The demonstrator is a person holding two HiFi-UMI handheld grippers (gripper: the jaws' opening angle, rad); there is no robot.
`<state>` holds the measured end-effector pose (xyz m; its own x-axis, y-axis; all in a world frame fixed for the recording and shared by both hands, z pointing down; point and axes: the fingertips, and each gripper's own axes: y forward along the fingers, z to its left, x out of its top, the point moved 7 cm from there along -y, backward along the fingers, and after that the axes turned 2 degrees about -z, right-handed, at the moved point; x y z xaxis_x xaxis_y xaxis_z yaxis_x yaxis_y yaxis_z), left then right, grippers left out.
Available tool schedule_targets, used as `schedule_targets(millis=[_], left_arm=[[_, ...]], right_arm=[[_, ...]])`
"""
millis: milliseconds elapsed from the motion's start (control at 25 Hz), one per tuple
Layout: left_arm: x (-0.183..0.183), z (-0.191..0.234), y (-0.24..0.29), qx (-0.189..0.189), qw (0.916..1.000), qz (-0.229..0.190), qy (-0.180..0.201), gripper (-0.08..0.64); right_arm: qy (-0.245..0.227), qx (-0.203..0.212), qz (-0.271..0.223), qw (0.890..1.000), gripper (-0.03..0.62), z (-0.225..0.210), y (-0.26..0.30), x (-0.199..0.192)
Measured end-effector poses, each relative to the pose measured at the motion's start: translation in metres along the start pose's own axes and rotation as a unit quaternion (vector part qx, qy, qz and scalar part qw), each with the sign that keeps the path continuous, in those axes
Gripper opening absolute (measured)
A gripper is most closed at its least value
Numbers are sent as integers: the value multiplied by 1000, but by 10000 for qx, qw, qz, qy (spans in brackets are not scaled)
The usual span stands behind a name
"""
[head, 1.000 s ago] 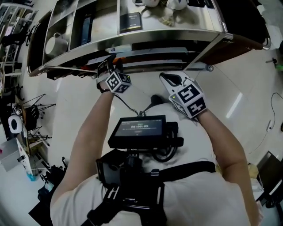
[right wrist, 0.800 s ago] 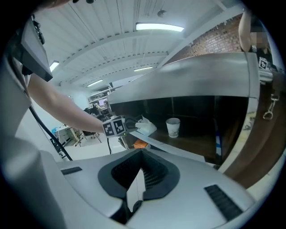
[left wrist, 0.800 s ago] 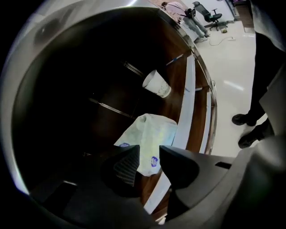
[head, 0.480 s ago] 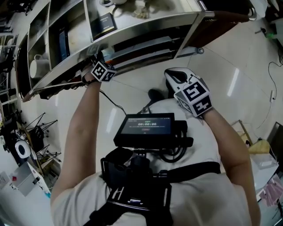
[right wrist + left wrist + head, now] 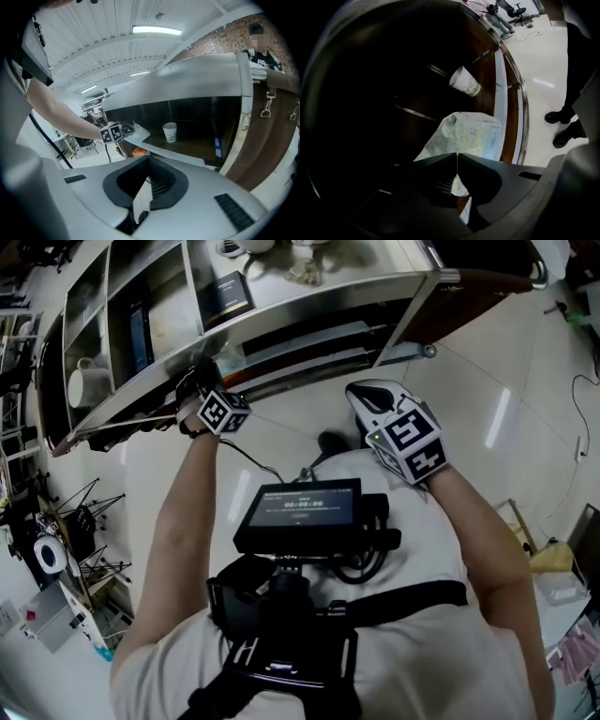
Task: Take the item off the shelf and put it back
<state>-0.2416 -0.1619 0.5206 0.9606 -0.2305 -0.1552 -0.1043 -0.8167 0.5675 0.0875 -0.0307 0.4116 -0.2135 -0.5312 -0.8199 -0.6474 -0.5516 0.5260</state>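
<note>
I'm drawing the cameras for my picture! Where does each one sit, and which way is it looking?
Head view: on the person's head, looking steeply down over the arms, chest screen, left gripper and right gripper toward the shelf.
Left gripper view: rides the left gripper, looking into the dark shelf; its jaws are closing on a pale packet, paper cup beyond.
Right gripper view: rides the right gripper, facing the shelf from outside; jaws together, empty; left arm visible.
Shared: both gripper views show the paper cup and packet.

The packet (image 5: 465, 135) lay on the shelf (image 5: 506, 98), touching the left gripper (image 5: 457, 157) at its twelve o'clock, the cup (image 5: 465, 81) behind it. The right gripper (image 5: 367, 399) sat at three o'clock, off the shelf.
</note>
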Motion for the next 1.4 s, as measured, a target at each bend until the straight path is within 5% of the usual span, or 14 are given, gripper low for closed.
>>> schedule_targets(millis=[400,800,1160,1400], left_arm=[[5,7,-78,108,9957,-353,-849,8],[3,9,-157,-188,9769,-500,-2071,9],[9,22,-207,-259,9399,-1030,-3245,9],[13,38,-231,-143,9070,-1340,-3989,9]], right_arm=[[-397,746,25,9964,8,16,35,19],[-907,1744,-103,9804,8,44,58,38],[-1183,2294,-302,9656,8,57,63,54],[-1367,2495,-804,9553,8,63,54,79]])
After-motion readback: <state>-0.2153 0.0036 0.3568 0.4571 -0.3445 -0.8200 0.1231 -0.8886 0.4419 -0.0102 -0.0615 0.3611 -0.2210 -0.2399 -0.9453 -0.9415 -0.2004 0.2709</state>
